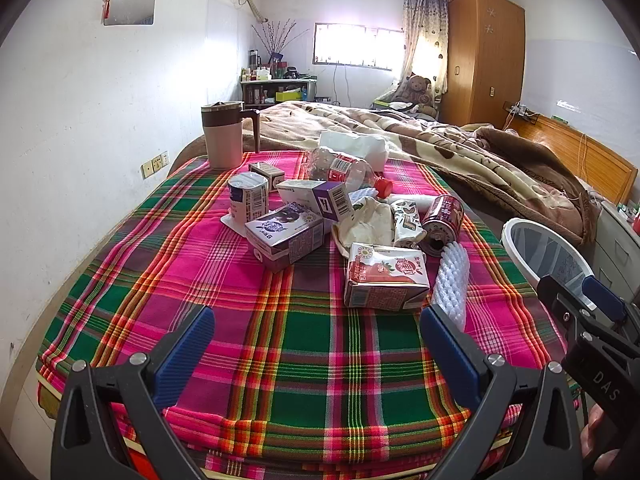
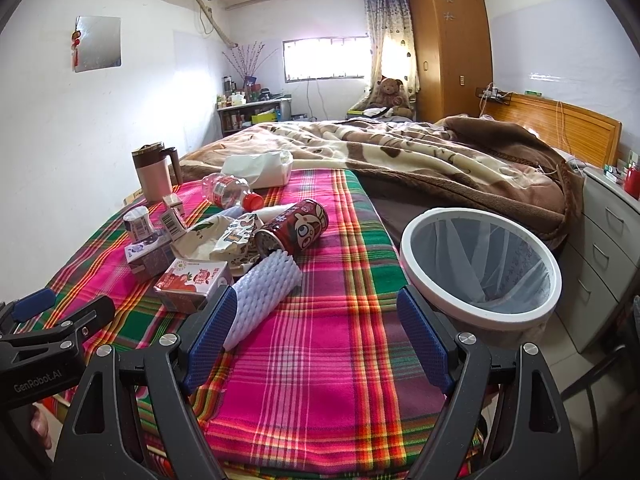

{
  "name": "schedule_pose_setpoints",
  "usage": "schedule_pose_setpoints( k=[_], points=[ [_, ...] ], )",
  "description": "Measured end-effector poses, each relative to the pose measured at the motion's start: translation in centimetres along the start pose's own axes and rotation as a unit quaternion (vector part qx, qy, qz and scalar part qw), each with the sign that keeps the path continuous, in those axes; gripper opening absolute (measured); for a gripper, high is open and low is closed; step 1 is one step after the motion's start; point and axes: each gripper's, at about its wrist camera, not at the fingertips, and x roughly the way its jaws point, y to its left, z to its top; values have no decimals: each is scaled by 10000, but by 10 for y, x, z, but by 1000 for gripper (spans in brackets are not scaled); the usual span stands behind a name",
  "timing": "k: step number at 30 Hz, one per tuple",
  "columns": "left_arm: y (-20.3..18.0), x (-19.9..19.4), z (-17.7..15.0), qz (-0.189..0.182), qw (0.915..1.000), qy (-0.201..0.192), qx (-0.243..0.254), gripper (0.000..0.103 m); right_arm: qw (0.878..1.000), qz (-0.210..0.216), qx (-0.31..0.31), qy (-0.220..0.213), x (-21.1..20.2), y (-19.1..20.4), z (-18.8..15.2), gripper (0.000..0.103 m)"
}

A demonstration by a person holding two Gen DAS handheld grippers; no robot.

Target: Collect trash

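Observation:
Trash lies in a heap on the plaid cloth (image 1: 280,340): a red strawberry milk carton (image 1: 384,278), a white foam net sleeve (image 1: 452,280), a dark red can (image 1: 442,218) on its side, a purple carton (image 1: 284,232), a crushed clear bottle (image 1: 344,168) with a red cap, and crumpled wrappers (image 1: 376,220). My left gripper (image 1: 316,344) is open, just short of the milk carton. My right gripper (image 2: 316,332) is open over bare cloth, its left finger beside the foam sleeve (image 2: 264,292). A white-rimmed bin (image 2: 480,264) with a clear liner stands beside the bed at the right.
A lidded mug (image 1: 224,136) and a white tissue pack (image 1: 356,146) stand at the far end of the cloth. A brown blanket (image 2: 400,152) covers the bed beyond. A grey drawer unit (image 2: 608,256) stands right of the bin, and a white wall runs along the left.

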Motion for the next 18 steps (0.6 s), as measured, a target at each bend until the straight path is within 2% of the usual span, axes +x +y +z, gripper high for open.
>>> schedule_pose_setpoints(
  k=[18],
  points=[
    [0,-1,0,-8,10000,-5,2,103,10000,-16,12,-4,1,0,0,84]
  ],
)
